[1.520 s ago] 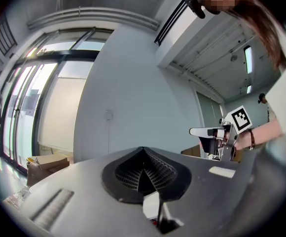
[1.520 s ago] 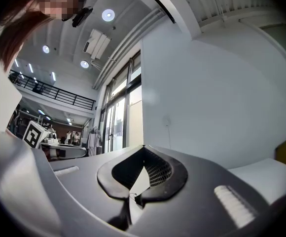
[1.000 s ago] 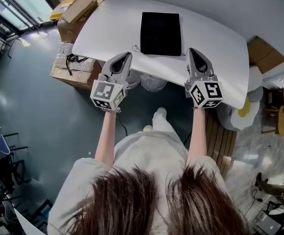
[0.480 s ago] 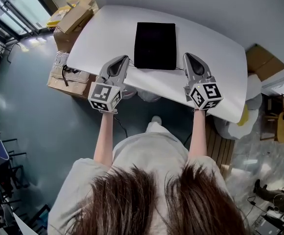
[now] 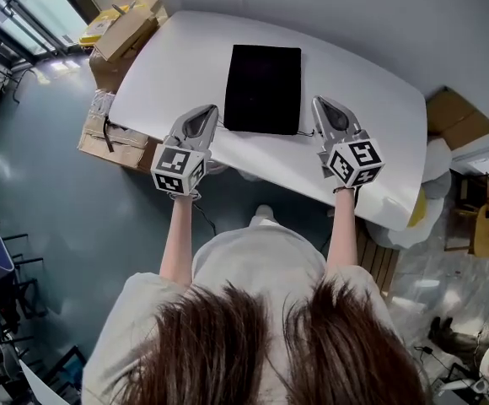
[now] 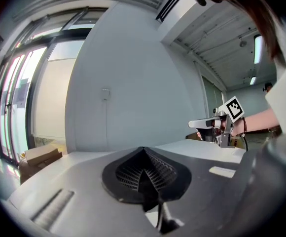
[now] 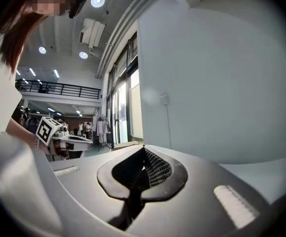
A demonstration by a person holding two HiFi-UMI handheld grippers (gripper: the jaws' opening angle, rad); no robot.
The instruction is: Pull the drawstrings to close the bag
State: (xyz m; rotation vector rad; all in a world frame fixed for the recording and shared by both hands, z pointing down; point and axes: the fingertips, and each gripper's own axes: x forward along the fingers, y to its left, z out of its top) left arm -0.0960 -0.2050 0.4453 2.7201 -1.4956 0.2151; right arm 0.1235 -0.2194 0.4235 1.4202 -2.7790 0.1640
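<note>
Black fabric is showing at the middle of the white bench (image 5: 177, 66): the bag (image 5: 264, 89) is lying flat there, its near edge sitting close to the bench's front edge. The left gripper (image 5: 202, 113) is hovering just beside the bag's near-left corner and the right gripper (image 5: 326, 106) just beside its near-right corner, both reaching over the front edge from the person's side. Each gripper's own view is showing its jaws clenched together with nothing between them. Bare bench top is stretching out on both sides of the bag and beyond its far edge, up to where a pale wall (image 5: 354, 15) is rising behind the bench. Off the left end, cardboard boxes (image 5: 120, 34) are crowding the grey floor (image 5: 76, 218), and another box (image 5: 452, 116) is sitting past the right end. A thin dark cord (image 5: 310, 131) is faintly showing by the bag's near-right corner, next to the right gripper; on the left side no cord is clear enough to make out, and which edge is the bag's mouth is hard to tell. Whether the gripper tips are touching the bench is not readable. In both gripper views the grey gripper bodies are covering the bag entirely, and only the opposite gripper is appearing at the side. Brown hair (image 5: 270, 344) is filling the bottom of the head view.
</note>
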